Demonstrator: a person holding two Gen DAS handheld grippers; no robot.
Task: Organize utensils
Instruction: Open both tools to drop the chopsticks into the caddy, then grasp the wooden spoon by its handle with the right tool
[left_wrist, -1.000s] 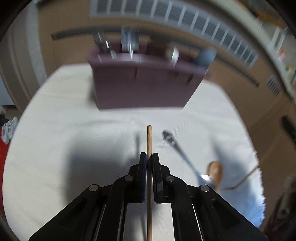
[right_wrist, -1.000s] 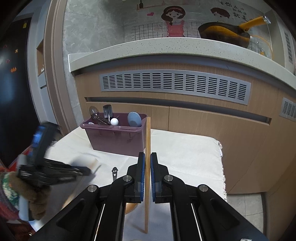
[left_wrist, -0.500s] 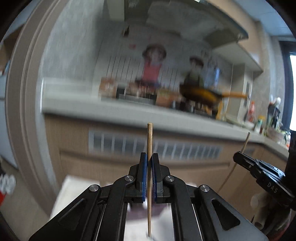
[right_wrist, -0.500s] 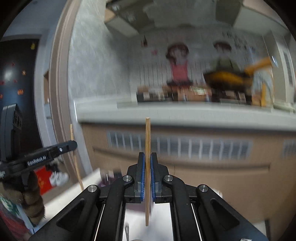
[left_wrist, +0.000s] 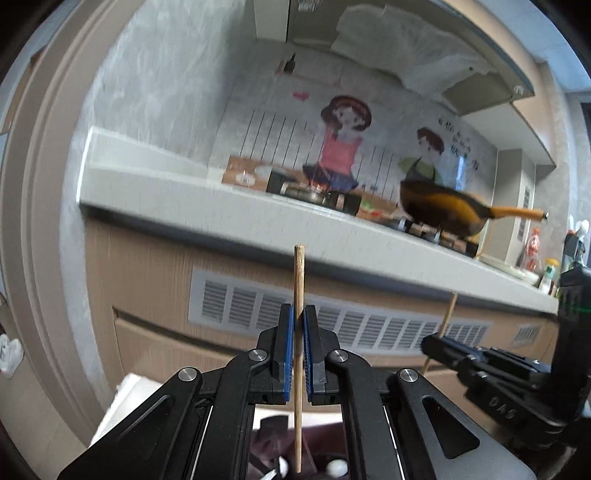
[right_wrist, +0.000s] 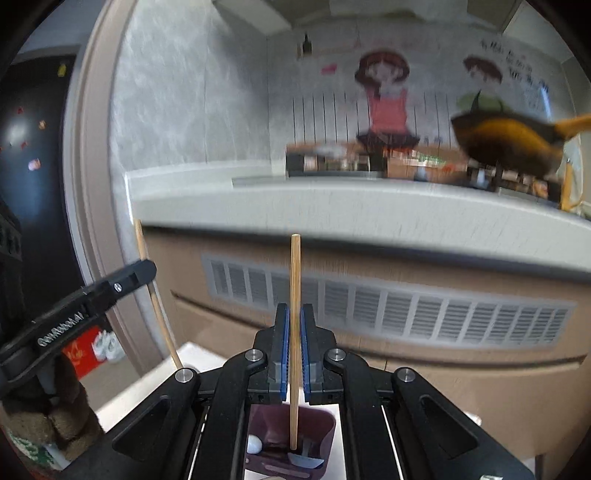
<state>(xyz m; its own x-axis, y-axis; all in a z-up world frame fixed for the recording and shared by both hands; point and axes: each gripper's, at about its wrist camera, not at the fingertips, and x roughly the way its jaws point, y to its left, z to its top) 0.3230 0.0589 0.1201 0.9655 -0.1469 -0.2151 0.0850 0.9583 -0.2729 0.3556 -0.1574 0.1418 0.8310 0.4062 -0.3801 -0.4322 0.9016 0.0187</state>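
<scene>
- The left gripper (left_wrist: 299, 349) has its jaws closed on a wooden chopstick (left_wrist: 298, 295), which stands upright between the blue pads (left_wrist: 289, 350). Its upper end reaches above the jaws; its lower end hangs over the dark purple utensil bin (left_wrist: 273, 424).
- From the right wrist view, that left gripper (right_wrist: 142, 271) shows at the left edge, the chopstick slanting down toward the white cloth (right_wrist: 184, 354).
- The right gripper (right_wrist: 294, 343) is clamped on a second chopstick (right_wrist: 294, 295), also upright, its lower tip hanging inside or just above the bin (right_wrist: 328, 424); I cannot tell which.
- In the bin lie a small white ball-like item (right_wrist: 254, 444) and a grey spoon (right_wrist: 304, 458).
- Behind both grippers runs a kitchen cabinet with a vent grille (right_wrist: 443, 310), and a pan (left_wrist: 443, 212) sits on the stove above.
</scene>
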